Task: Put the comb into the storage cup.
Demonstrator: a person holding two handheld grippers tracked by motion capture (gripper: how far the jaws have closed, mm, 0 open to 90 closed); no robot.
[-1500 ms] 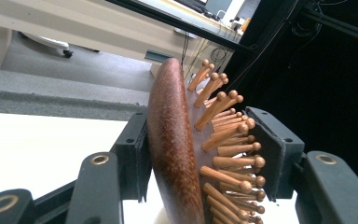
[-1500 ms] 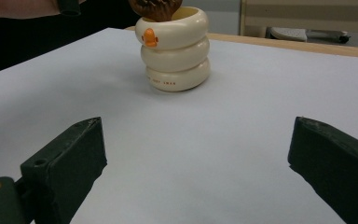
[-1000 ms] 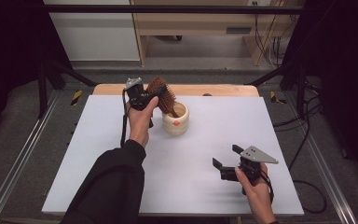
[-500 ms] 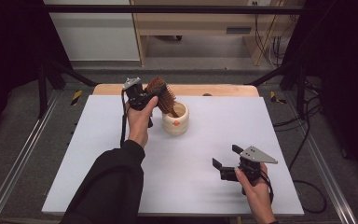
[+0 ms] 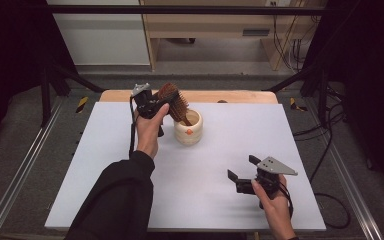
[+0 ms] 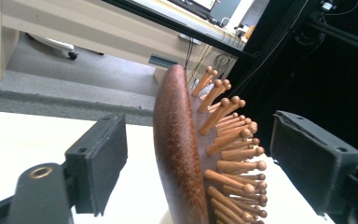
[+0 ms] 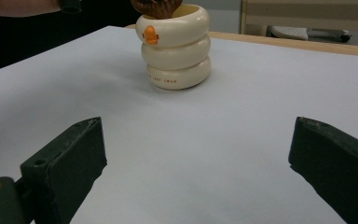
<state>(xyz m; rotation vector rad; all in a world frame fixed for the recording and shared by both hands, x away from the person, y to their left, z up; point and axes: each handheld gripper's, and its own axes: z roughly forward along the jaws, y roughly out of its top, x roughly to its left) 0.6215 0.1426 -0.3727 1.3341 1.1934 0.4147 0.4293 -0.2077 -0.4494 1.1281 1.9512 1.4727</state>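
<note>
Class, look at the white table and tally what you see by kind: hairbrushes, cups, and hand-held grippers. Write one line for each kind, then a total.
Hairbrush: 1
Cup: 1
Hand-held grippers: 2, the left hand-held gripper and the right hand-held gripper
Total: 4

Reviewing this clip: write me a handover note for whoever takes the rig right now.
Left gripper: jaws open on either side of the wooden hairbrush head, with gaps showing on both sides, so no grip.
Right gripper: open, holding nothing, low over the near right of the white table.
Hairbrush stands handle-down, leaning, in the cream ringed cup at the table's far middle.
Done: brush is in the cup.
Left: probably just draw the left gripper clear without tipping the cup.
</note>
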